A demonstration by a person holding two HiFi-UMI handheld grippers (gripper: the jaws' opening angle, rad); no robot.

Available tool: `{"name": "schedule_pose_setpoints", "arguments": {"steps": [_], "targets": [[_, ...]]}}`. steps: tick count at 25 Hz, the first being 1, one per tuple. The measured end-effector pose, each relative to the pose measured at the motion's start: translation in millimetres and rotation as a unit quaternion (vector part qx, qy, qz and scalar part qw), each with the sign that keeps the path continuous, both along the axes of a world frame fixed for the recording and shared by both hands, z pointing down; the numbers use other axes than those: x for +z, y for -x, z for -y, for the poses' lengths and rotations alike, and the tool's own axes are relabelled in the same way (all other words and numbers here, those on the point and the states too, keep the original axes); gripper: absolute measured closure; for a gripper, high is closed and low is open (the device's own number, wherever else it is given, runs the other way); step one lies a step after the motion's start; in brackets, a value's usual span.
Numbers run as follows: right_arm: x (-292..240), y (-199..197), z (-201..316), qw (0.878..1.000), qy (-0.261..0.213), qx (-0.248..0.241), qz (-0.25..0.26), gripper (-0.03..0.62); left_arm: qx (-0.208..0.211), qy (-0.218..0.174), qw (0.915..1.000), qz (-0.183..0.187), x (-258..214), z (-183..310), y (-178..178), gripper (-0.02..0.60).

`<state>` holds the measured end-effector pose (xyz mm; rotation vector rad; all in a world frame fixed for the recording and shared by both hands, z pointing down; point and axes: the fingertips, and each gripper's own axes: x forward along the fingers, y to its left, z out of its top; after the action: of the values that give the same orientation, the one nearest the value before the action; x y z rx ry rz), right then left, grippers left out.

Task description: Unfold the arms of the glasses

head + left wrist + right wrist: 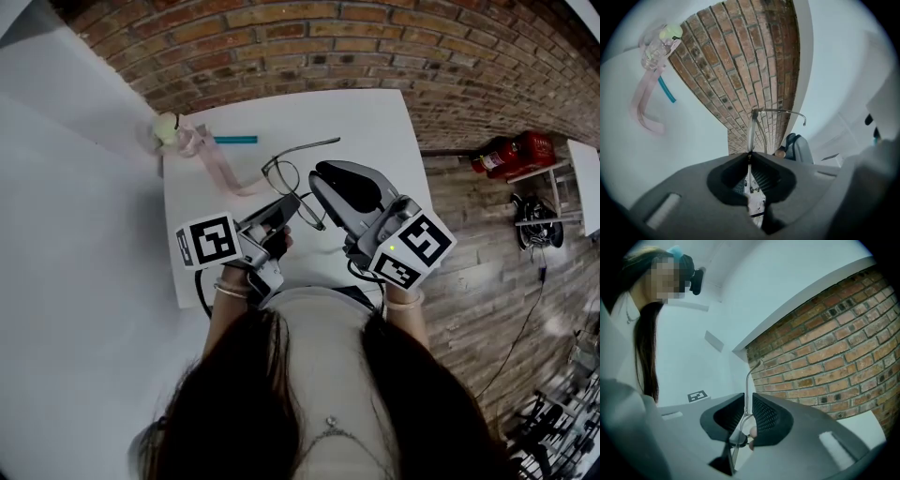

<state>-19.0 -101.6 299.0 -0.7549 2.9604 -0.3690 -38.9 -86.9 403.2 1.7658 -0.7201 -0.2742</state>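
Glasses (292, 187) are up off the desk (375, 122), held over its near half between both tools, with one thin metal arm (309, 146) swung out towards the desk's far edge. The left tool (289, 206) has its jaws pinched together on the wire frame (752, 129); in its own view the open arm (780, 111) runs off sideways above the jaws. The right tool (319, 180) is over the desk's middle, its jaws clamped on a slim metal part of the glasses (747, 385) that rises straight up between them. At the desk's far left corner sits a clear item with a green cap and pink strap (173, 131), and a teal stick (234, 140) lies just beside it.
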Motion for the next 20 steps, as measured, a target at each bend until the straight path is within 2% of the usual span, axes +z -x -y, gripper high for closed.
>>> {"name": "schedule_pose_setpoints", "arguments": {"steps": [20], "targets": [[29.3,24.7,-9.0,0.998,0.039,-0.032,-0.046,0.536,-0.009,-0.035,0.9985,0.04,-7.3,-0.7,-0.5,0.561]]}}
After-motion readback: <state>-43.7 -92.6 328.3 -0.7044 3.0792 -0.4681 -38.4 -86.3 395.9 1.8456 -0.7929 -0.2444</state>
